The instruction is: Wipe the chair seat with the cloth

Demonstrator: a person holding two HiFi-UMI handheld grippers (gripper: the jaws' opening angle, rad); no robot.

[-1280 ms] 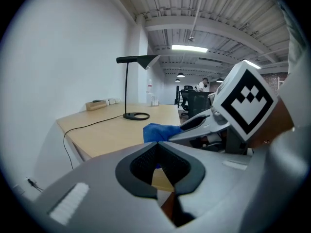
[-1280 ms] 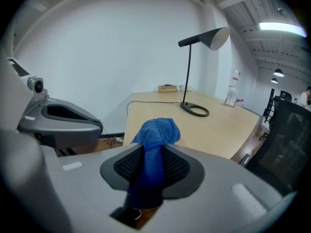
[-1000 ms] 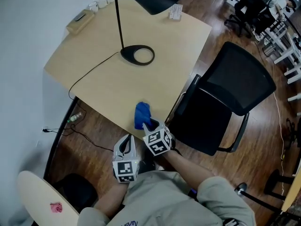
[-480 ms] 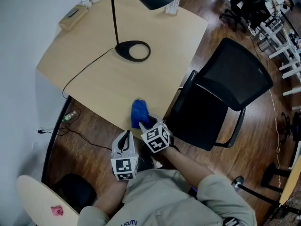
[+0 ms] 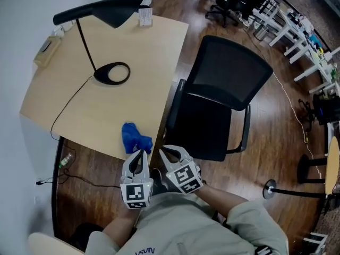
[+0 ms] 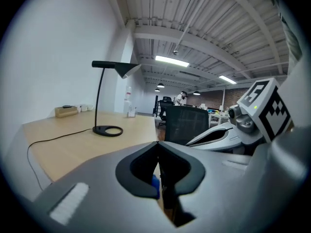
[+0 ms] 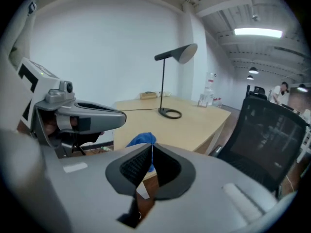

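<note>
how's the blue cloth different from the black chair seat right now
The crumpled blue cloth is bright and bunched into a small lump; the black chair seat is dark, flat and far larger. The cloth lies on the light wooden desk near its edge; the seat stands beside the desk, off it. Both sit close to the desk's near corner.

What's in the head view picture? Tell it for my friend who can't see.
A blue cloth lies crumpled at the near edge of a wooden desk, beside a black office chair. Below it a person holds the left tool and right tool, both shut and empty; the right tool's jaws have just been closing.
</note>
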